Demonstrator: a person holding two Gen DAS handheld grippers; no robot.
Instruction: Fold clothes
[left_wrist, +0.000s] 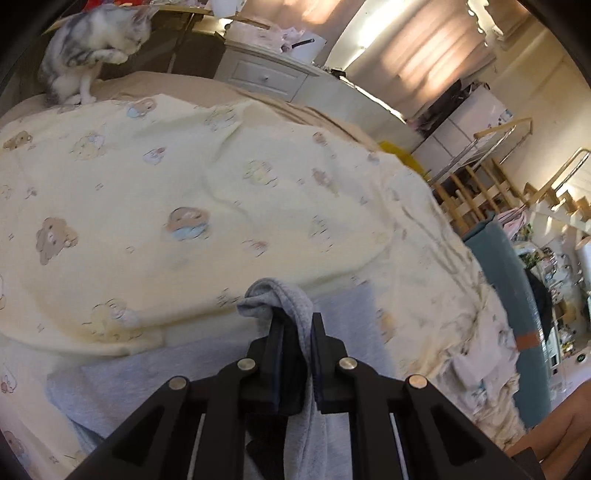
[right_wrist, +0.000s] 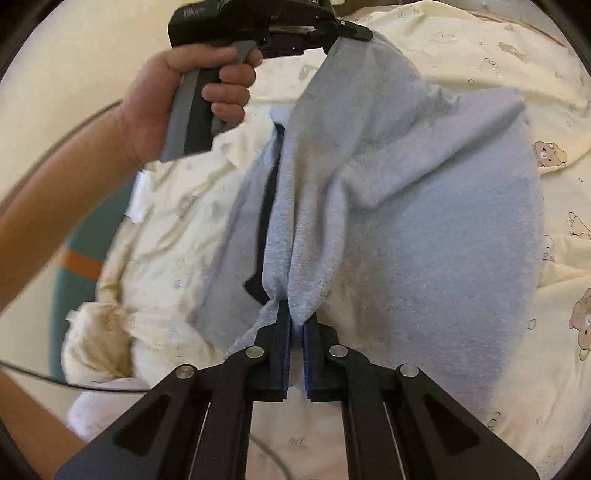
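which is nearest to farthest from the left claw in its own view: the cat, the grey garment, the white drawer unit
1. grey garment, pinched in the left claw, bottom centre.
2. cat, sitting on the bed's far edge, upper left.
3. white drawer unit, beyond the bed, top centre, behind the cat's spot.

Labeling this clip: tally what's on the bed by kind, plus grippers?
Grey garment: 1
Cream bear-print blanket: 1
Cat: 1
Grippers: 2, left gripper and right gripper, both clamped on the garment
Total: 5
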